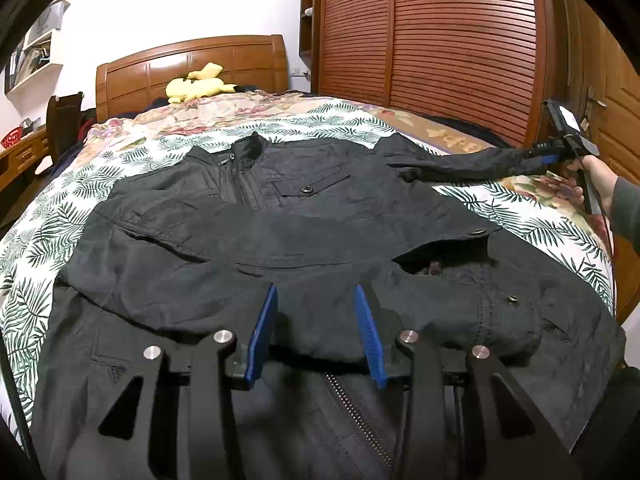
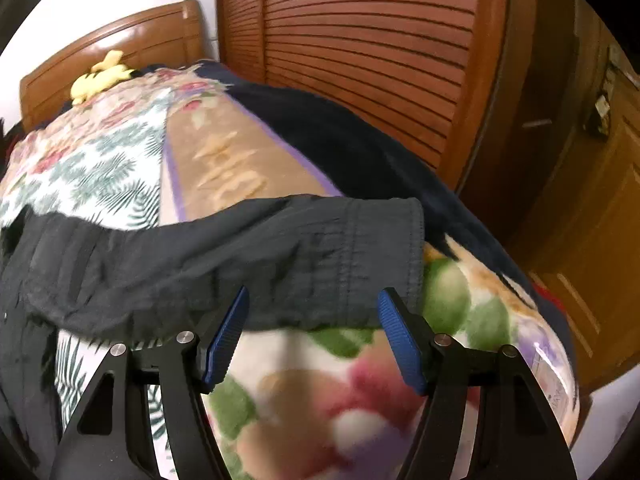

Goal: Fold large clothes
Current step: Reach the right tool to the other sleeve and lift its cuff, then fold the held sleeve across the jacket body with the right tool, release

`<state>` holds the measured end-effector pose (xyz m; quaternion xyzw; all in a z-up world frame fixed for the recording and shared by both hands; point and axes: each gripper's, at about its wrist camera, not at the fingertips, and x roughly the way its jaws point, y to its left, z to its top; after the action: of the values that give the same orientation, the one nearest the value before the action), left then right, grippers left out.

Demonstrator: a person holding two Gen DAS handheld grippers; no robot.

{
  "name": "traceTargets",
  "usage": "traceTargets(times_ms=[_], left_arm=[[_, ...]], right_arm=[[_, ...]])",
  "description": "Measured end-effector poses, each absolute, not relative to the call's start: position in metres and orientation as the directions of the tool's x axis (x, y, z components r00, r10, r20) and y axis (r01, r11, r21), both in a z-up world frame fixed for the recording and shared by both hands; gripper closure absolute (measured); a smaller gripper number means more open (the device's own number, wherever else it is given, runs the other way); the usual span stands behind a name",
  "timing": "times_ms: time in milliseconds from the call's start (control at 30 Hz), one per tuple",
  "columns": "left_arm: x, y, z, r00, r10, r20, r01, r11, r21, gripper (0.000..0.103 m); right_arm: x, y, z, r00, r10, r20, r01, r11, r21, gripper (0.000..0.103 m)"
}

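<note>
A dark grey zip jacket (image 1: pixel 280 220) lies face up on the bed, collar toward the headboard. One sleeve is folded across its chest. The other sleeve (image 1: pixel 472 164) stretches out to the right. My left gripper (image 1: pixel 316 292) is open and empty, hovering over the jacket's lower front near the zipper. My right gripper (image 2: pixel 314 300) is open, its blue fingertips (image 2: pixel 394 312) at the near edge of the outstretched sleeve's cuff (image 2: pixel 360 248). In the left wrist view the right gripper (image 1: pixel 540 156) sits at that sleeve's end.
The bed has a leaf-print sheet (image 1: pixel 40 248) and a floral blanket (image 2: pixel 360 392). A yellow plush toy (image 1: pixel 196 84) lies by the wooden headboard (image 1: pixel 192 64). A slatted wooden wardrobe (image 1: pixel 432 40) stands right of the bed. A desk with a chair (image 1: pixel 64 120) is at the left.
</note>
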<state>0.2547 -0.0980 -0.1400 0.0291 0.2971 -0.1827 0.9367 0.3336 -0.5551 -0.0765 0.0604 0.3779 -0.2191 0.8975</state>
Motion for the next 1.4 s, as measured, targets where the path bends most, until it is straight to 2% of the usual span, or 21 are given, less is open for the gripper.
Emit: traceTargets(times_ms=[233, 467, 500, 533, 633, 1000, 1400], left_arm=[[0.255, -0.099, -0.141, 0.755, -0.323, -0.571, 0.363, 0.931, -0.047, 0.064], [0.254, -0.099, -0.141, 0.753, -0.325, -0.572, 0.364, 0.930, -0.049, 0.064], [0.254, -0.099, -0.141, 0.753, -0.326, -0.571, 0.364, 0.930, -0.050, 0.064], [0.255, -0.099, -0.141, 0.754, -0.326, -0.571, 0.364, 0.930, -0.051, 0.064], [0.253, -0.097, -0.140, 0.756, -0.334, -0.563, 0.365, 0.929, -0.061, 0.064], [0.233, -0.080, -0.113, 0.782, -0.347, -0.518, 0.381, 0.924, -0.043, 0.064], [0.213, -0.035, -0.096, 0.798, -0.363, -0.481, 0.361, 0.927, -0.100, 0.064]], right_arm=[[0.342, -0.574, -0.087, 0.559, -0.433, -0.707, 0.509, 0.852, -0.119, 0.034], [0.354, -0.588, -0.104, 0.506, -0.384, -0.772, 0.506, 0.857, -0.094, 0.036], [0.354, -0.585, -0.103, 0.512, -0.382, -0.770, 0.494, 0.864, -0.100, 0.055], [0.355, -0.580, -0.102, 0.518, -0.376, -0.768, 0.472, 0.875, -0.111, 0.082], [0.354, -0.557, -0.094, 0.544, -0.407, -0.734, 0.424, 0.888, -0.178, 0.088], [0.328, -0.448, 0.002, 0.753, -0.275, -0.598, 0.228, 0.961, -0.155, 0.091], [0.312, -0.288, 0.073, 0.846, -0.023, -0.533, -0.056, 0.990, -0.131, 0.092]])
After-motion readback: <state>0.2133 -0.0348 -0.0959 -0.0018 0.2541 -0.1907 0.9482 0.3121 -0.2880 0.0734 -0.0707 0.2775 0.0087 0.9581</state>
